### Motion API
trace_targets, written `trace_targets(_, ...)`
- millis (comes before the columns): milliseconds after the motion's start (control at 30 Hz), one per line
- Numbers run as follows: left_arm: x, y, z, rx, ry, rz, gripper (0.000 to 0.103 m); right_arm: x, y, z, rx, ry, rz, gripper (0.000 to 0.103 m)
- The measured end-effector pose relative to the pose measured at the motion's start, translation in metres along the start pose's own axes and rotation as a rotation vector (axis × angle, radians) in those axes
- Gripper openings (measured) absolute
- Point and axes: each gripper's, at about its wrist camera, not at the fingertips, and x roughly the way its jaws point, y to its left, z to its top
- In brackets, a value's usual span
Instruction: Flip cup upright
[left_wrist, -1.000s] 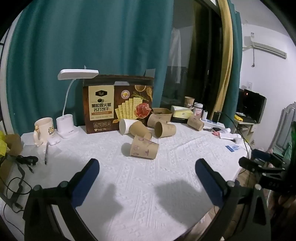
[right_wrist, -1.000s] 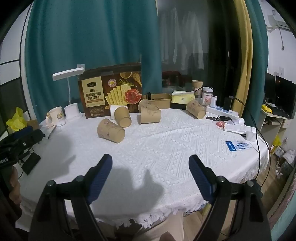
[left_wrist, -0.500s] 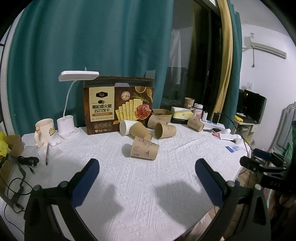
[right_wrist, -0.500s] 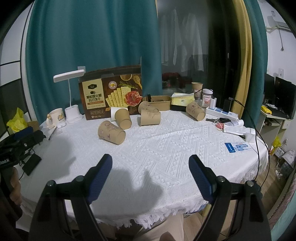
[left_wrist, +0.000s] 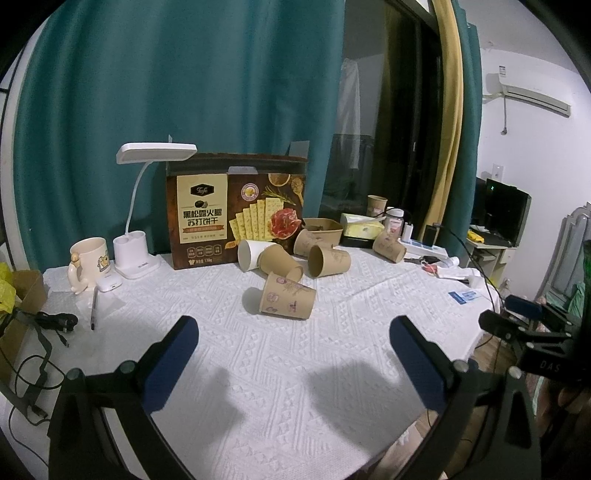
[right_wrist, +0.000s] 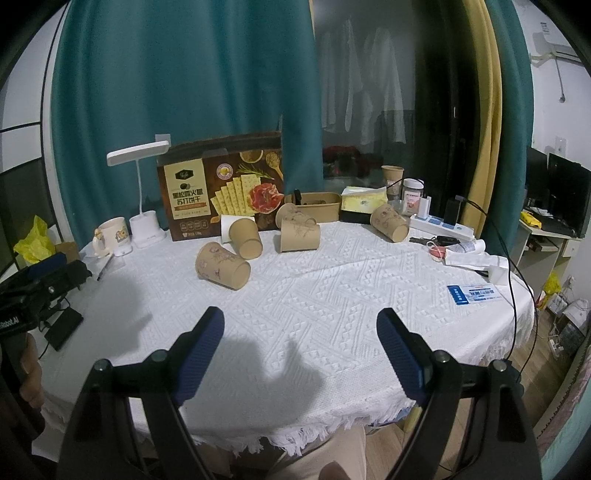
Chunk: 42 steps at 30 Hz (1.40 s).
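- Right now both grippers hang over the near edge of the round table (right_wrist: 332, 288), which wears a white embossed cloth.
- The left gripper (left_wrist: 293, 362) has its blue-padded jaws spread wide with only cloth between them; it grasps nothing.
- The right gripper (right_wrist: 299, 354) is likewise released, its jaws wide apart above the fringed edge of the cloth.
- The nearest paper cup (left_wrist: 287, 301) lies on its side near the middle of the table, well beyond both grippers. In the right wrist view the same cup (right_wrist: 222, 266) shows its base towards the camera.
- Behind it, more brown paper cups lie tipped over in a loose cluster: one (left_wrist: 281, 263) just beside a white cup (left_wrist: 253, 254), another (left_wrist: 328, 260) to their right, its mouth facing left.
- A further tipped cup (left_wrist: 388, 246) lies apart on the right, near a white power strip (right_wrist: 441, 226).
- One cup stands upright (left_wrist: 376, 205) at the far rim of the table.
- A cracker box (left_wrist: 236, 218) stands against the teal curtain, with a white desk lamp (left_wrist: 137, 236) and a cream mug (left_wrist: 88, 263) to its left.
- A blue card (right_wrist: 473, 294) lies on the cloth at the right.
- A hand (right_wrist: 27, 369) grips the left tool's handle at the edge of the right wrist view.
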Motion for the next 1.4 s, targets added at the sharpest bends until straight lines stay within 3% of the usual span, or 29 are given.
trace_targets(1400,-0.002,-0.0003,0.0011,-0.001,-0.006,0.0,0.103,-0.0014,0.0007,0.0003,-0.001,-0.004,-0.001,0.083)
